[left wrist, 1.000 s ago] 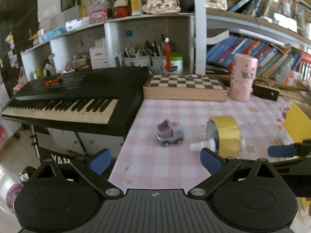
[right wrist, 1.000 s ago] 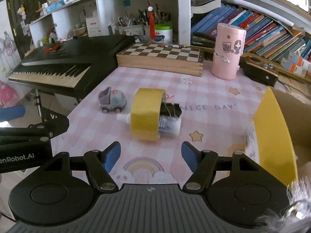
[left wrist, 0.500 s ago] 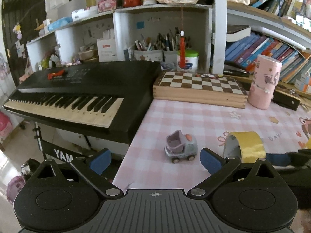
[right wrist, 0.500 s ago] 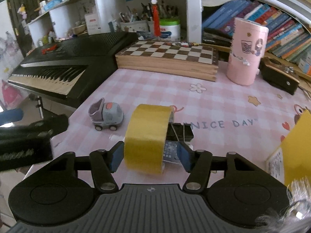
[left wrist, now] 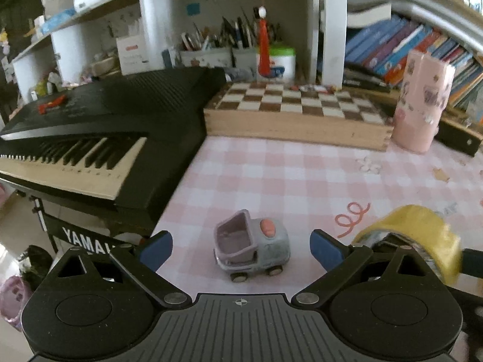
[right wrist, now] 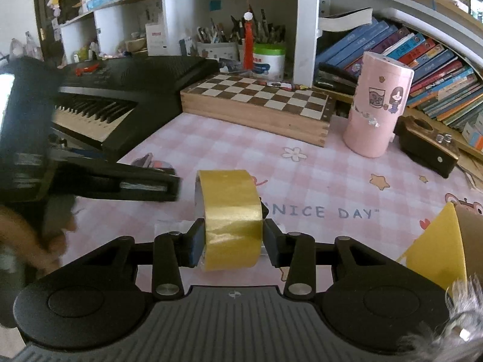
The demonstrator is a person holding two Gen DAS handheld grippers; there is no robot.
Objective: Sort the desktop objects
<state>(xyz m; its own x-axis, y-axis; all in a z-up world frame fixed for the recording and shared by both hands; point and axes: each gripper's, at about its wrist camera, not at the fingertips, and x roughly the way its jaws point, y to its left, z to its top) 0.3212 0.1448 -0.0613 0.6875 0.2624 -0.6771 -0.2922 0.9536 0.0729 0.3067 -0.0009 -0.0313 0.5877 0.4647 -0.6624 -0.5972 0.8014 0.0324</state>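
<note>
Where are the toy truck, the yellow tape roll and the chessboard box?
toy truck [left wrist: 252, 246]: left wrist view, cab side.
yellow tape roll [right wrist: 231, 211]: right wrist view, outer band.
chessboard box [right wrist: 259, 95]: right wrist view, checkered top.

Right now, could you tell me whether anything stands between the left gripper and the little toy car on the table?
Nothing visible does. The toy car sits on the checked tablecloth straight ahead of the open left gripper, between its fingers. The yellow tape roll lies off to the side.
</note>
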